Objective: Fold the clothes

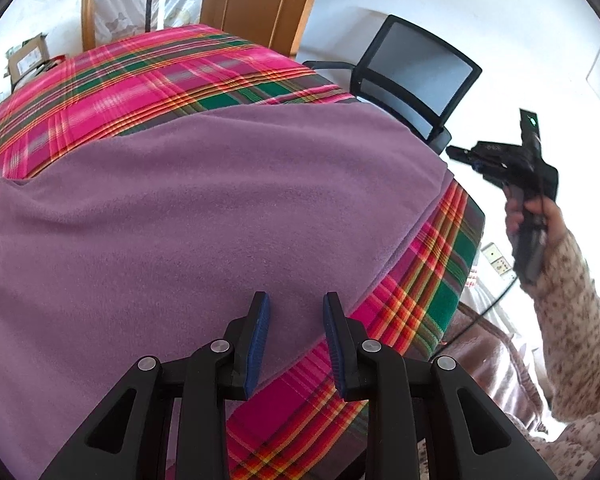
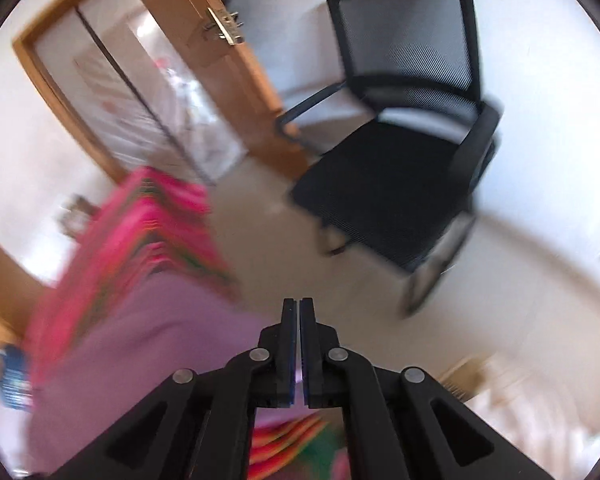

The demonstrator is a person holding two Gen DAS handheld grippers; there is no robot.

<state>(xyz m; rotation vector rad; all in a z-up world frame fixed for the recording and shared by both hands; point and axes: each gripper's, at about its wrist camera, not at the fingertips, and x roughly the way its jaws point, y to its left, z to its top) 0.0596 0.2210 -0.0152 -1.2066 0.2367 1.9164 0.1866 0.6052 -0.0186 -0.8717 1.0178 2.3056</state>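
Left gripper (image 1: 296,312): jaws apart, nothing between them, blue pads facing each other. It hangs over the near edge of the purple cloth (image 1: 204,208), tips just above the fabric; can't tell if they touch.

Right gripper (image 2: 298,308): jaws almost together, only a thin slit between the pads, nothing clamped. From the left wrist view it's held up in the air (image 1: 458,154) off the right side of the table, well apart from the cloth, with the right hand (image 1: 528,216) in a spotted sleeve (image 1: 572,300) on the grip.

Cloth lies spread flat on the table over a pink-green plaid cover (image 1: 148,76), reaching the right edge, one fold line running along its right side. The right wrist view is motion-blurred; the cloth (image 2: 140,340) sits low left there.

Beyond: black mesh chair (image 2: 400,184) just beside the table's far right corner, wooden door (image 1: 256,4) behind it.
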